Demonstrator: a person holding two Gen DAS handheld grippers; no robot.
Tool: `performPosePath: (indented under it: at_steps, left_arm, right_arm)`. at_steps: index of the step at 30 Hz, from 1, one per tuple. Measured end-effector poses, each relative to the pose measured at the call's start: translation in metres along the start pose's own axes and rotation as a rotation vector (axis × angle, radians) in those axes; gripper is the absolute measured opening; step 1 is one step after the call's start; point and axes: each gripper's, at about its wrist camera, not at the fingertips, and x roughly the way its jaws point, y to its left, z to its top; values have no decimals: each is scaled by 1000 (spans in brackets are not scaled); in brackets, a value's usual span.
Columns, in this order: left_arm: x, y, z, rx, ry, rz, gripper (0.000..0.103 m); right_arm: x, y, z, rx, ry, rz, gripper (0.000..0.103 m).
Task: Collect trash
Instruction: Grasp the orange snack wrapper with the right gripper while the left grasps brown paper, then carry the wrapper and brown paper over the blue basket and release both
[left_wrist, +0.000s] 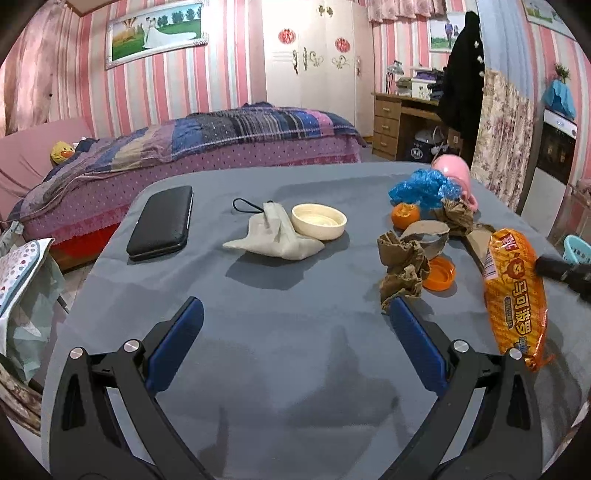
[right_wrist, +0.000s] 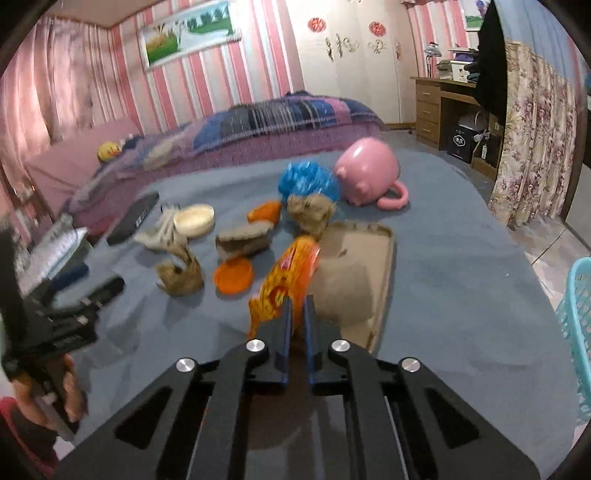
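Clamped between the right gripper's (right_wrist: 298, 314) blue pads is the near end of the orange snack wrapper (right_wrist: 291, 273), the jaws drawn almost together on the thin film. From the left wrist view the wrapper (left_wrist: 515, 299) seems lifted at its far end, though the blur in the right view leaves that unsure.

Just behind the wrapper lies a flat cardboard tray (right_wrist: 364, 273). Left of the wrapper sits an orange lid (right_wrist: 233, 275), and beyond that a crumpled brown paper (right_wrist: 181, 271). A torn cardboard ring (right_wrist: 243, 240) lies behind the lid, with orange peel (right_wrist: 264, 211) and a second brown paper wad (right_wrist: 312, 214) further back from the wrapper. Behind those are a blue plastic bag (right_wrist: 306, 181) and a pink pig-shaped mug (right_wrist: 367, 171) lying on its side.

Well left of the wrapper are a cream bowl (left_wrist: 319, 221), touching a grey cloth pouch (left_wrist: 277, 236), and a black case (left_wrist: 162, 223) beyond.

Left gripper (left_wrist: 295, 314) hovers over bare grey tablecloth (left_wrist: 295, 350), jaws wide, nothing between them. A pale blue basket (right_wrist: 578, 332) stands off the table, right of the wrapper.
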Motion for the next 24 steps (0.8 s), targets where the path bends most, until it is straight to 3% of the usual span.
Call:
performPosePath:
  at_steps: [4, 10, 12, 13, 14, 15, 16, 18, 24]
  left_arm:
    - [1, -17, 5, 31, 7, -1, 97]
    - [19, -47, 18, 52, 45, -48, 96]
    - [29, -53, 20, 45, 76, -78, 89]
    - [35, -57, 21, 49, 101, -96, 83]
    - [40, -60, 21, 52, 115, -107, 80]
    - [43, -62, 21, 57, 124, -117, 69]
    - [47, -65, 21, 66, 138, -130, 52]
    - [50, -68, 20, 74, 158, -149, 31]
    - [26, -51, 9, 70, 122, -128, 28]
  right_arm:
    - [-10, -22, 7, 39, -6, 16, 5]
    - [-11, -34, 6, 49, -7, -52, 7]
    - [-9, -39, 6, 64, -4, -73, 27]
    - [-9, -41, 6, 75, -8, -86, 56]
    - [-11, -42, 5, 80, -20, -96, 71]
    - [-13, -42, 5, 79, -34, -104, 71]
    - [-13, -40, 5, 70, -33, -104, 71]
    - [-11, -35, 4, 69, -27, -84, 71]
    - [3, -11, -6, 41, 34, -28, 68]
